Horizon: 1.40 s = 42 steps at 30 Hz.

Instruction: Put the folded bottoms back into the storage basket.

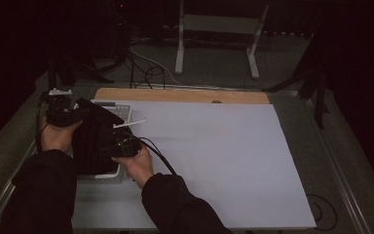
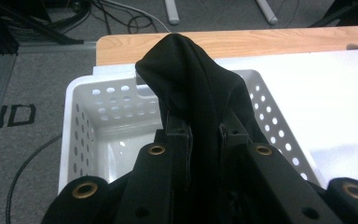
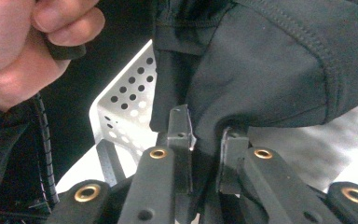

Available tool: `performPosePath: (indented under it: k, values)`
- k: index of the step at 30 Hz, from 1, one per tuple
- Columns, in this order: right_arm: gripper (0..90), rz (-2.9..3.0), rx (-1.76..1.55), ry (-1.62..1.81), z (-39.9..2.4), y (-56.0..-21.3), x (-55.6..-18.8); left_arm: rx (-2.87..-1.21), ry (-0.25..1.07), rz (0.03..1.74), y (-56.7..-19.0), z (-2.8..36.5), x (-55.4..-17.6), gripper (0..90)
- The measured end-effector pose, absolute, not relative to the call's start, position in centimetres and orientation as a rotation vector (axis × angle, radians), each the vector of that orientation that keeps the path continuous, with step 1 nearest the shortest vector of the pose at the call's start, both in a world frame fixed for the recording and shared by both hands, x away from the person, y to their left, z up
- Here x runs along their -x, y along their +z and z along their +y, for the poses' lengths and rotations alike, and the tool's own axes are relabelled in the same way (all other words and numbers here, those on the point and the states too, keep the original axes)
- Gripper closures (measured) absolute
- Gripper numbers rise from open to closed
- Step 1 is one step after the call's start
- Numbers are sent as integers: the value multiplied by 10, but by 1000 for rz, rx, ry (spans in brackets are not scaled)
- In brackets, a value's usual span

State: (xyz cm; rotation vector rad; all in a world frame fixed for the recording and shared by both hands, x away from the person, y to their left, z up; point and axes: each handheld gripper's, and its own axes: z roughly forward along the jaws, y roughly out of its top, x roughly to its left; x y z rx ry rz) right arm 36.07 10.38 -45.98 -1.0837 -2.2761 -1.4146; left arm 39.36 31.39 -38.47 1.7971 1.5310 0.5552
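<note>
**Black cloth held at both ends over the white basket**

At the left of the high view, the left gripper [image 1: 61, 114] sits at the far left corner of the white perforated plastic basket [image 1: 122, 109], its jaws clamped on a fold of the black stitched fabric garment [image 1: 95, 141]. In the left gripper view the cloth [image 2: 191, 93] rises from between the jaws in a peak and droops ahead over the basket's far wall [image 2: 116, 91], with the basket's bare floor visible below and to the left.

Moving right, the garment drapes across the basket's opening, its long axis running from the far left corner toward the near right. The right gripper [image 1: 121, 146] pinches the near end; its own view shows the jaws closed on a seamed hem [image 3: 261, 70], the basket's holed wall [image 3: 130, 107] just behind.

Both grippers are on the cloth, neither nearer than the other. The cloth hangs mostly above the basket, so lowering it inward looks the likely step. To the right, the white sheet covering the wooden table [image 1: 214, 146] lies open, offering free room; the basket's rims are the edges to clear.
</note>
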Motion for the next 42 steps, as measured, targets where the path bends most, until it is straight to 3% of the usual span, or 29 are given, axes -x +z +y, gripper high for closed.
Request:
performPosePath:
  k: [6, 7, 8, 9, 10, 12, 14, 31, 42]
  values:
    - [787, -2268, 1089, -1414, 106, -459, -361, -1799, 554, 1527, -385, 314, -395, 792]
    - [733, -2304, 1105, -1410, 106, -459, -359, -1812, 568, 1532, -385, 313, -395, 722]
    - [607, -2341, 1114, -1413, 107, -459, -358, -1822, 605, 1552, -386, 310, -396, 583]
    - [607, -2341, 1114, -1413, 107, -459, -358, -1820, 628, 1569, -386, 308, -397, 583]
    - [443, -2366, 1119, -1423, 107, -459, -356, -1818, 631, 1580, -386, 307, -398, 415]
    - [230, -2396, 1154, -1422, 106, -457, -354, -1816, 614, 1583, -385, 305, -399, 215]
    - [177, -2402, 1155, -1454, 104, -453, -352, -1823, 604, 1575, -387, 303, -400, 171]
    - [146, -2407, 1143, -1477, 80, -447, -356, -1814, 549, 1497, -386, 291, -397, 16]
    - [147, -2445, 1122, -1488, 49, -440, -358, -1804, 552, 1449, -382, 276, -379, 2]
